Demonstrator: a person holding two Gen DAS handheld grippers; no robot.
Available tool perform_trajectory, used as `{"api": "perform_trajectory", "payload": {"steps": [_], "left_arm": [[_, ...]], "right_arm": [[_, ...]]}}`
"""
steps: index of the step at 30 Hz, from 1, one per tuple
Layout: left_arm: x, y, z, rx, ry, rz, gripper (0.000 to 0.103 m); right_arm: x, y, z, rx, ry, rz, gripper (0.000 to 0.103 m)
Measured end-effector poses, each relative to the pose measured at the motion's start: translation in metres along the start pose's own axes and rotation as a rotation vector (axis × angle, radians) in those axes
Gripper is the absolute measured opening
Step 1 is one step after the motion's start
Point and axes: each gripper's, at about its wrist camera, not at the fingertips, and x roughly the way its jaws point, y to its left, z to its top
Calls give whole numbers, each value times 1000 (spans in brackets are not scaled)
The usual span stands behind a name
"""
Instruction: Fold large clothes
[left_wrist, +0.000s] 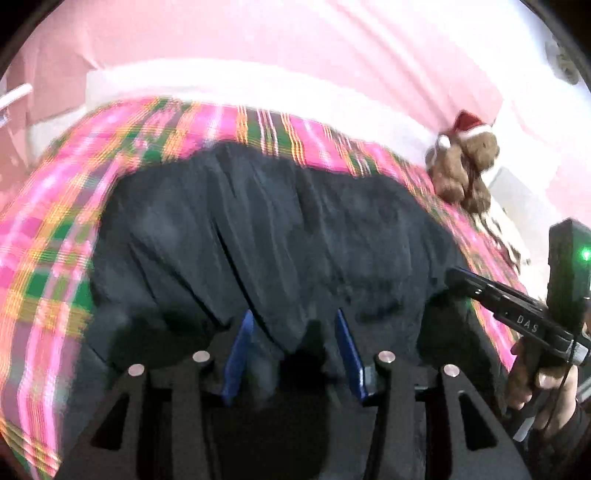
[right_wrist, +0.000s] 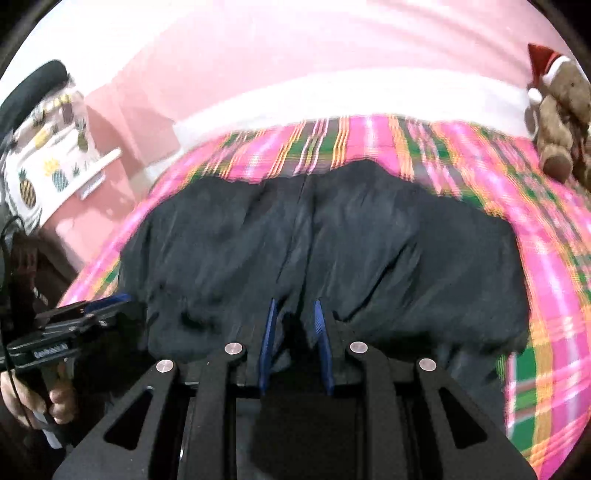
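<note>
A dark garment (left_wrist: 266, 229) lies spread and wrinkled on a pink plaid blanket (left_wrist: 55, 236), stretching away ahead of both pairs of fingers. Its near edge bunches up right at the blue pads.

The left gripper (left_wrist: 295, 332) has its fingers parted, with a fold of the dark cloth rising between them; whether they pinch it I cannot tell. The right gripper (right_wrist: 295, 321) has its fingers closer together, cloth gathered in the narrow gap, though a firm grip is not clear either.

Each gripper shows in the other's view, off to the side at the garment's edge, with a hand (left_wrist: 543, 384) on the handle.

Beyond the fingers and to the right sits a brown teddy (left_wrist: 465, 162) in a Santa hat, on the blanket's far corner. Both views are motion-blurred.
</note>
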Motion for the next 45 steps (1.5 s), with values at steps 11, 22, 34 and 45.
{"api": "perform_trajectory", "payload": {"steps": [11,22,34,45], "left_arm": [[77,67,43,-71,-35,121,54],[45,48,82,-11,-125,134,54],[110,72,78,-25,-84,188,56],[20,29,67,45,-185,142,55]], "right_arm": [[73,-74,24,103,53,-100,20],[41,-59,61,48,-54,-96,22],[113,-100,43,72,57,-160,22],[15,-35,50,-23,-99,-60,26]]}}
